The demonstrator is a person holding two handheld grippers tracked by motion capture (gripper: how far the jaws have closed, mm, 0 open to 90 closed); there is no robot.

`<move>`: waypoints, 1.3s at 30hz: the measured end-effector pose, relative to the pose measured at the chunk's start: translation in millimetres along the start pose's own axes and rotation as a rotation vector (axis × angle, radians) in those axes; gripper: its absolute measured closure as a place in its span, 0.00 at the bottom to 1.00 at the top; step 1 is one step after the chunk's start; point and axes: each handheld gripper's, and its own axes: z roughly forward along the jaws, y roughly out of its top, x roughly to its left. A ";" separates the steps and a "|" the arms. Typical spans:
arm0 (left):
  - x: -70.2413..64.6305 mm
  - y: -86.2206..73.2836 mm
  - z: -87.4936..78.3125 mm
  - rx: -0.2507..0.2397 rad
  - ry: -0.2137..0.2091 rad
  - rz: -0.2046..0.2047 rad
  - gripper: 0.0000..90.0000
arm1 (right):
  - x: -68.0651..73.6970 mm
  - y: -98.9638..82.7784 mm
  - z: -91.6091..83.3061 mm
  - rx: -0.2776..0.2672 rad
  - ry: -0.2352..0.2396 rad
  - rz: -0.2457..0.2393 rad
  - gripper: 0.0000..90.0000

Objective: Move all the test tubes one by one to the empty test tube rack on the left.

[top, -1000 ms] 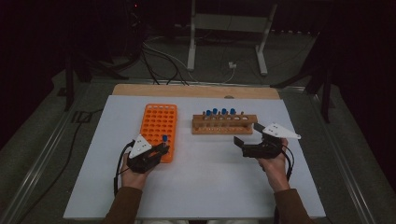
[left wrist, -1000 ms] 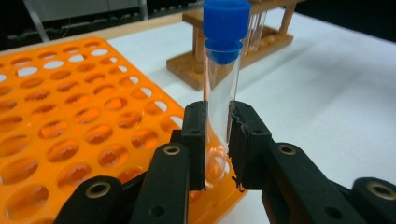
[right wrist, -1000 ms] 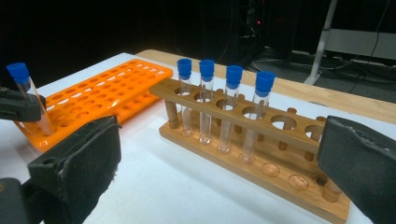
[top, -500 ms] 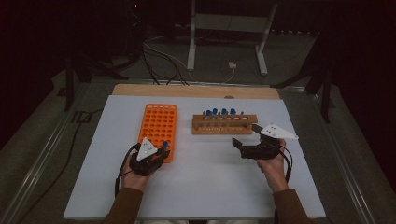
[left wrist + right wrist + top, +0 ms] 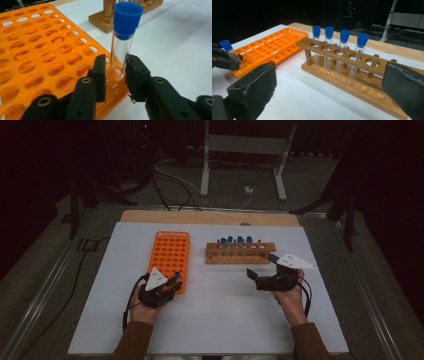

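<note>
1. Overhead, in the high view, the left gripper [image 5: 170, 284] sits at the near right corner of the orange rack [image 5: 169, 257], which lies left of the middle of the white desk [image 5: 215, 320]. A blue-capped tube [image 5: 177, 275] stands in that corner. The right gripper [image 5: 254, 277] hovers just in front of the wooden rack [image 5: 240, 253], its jaws wide apart with nothing between them.
2. Next, in the left gripper view, the tube [image 5: 122, 47] stands upright in a corner hole of the orange rack [image 5: 47, 60]. The left gripper [image 5: 115, 75] has just been opening its jaws; they flank the tube's lower part with slim gaps, no longer pressing it.
3. Lastly, in the right gripper view, the right gripper [image 5: 329, 87] gapes wide and empty before the wooden rack [image 5: 362, 82], which holds four blue-capped tubes [image 5: 342, 52] upright in a row.
</note>
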 end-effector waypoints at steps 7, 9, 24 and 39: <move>6.0 3.3 -15.8 -0.042 0.029 -0.061 0.64 | 1.6 3.0 1.9 0.001 0.006 -0.007 0.00; 8.9 3.2 -20.8 -0.053 0.032 -0.072 0.62 | 1.5 5.2 1.8 -0.003 0.003 -0.006 0.00; 22.8 1.9 -50.3 -0.158 0.105 -0.151 0.13 | -12.6 20.8 14.6 0.020 -0.036 0.011 0.00; 27.3 -1.4 -50.6 -0.169 0.128 -0.185 0.01 | -34.3 25.3 45.1 0.094 -0.082 0.032 0.18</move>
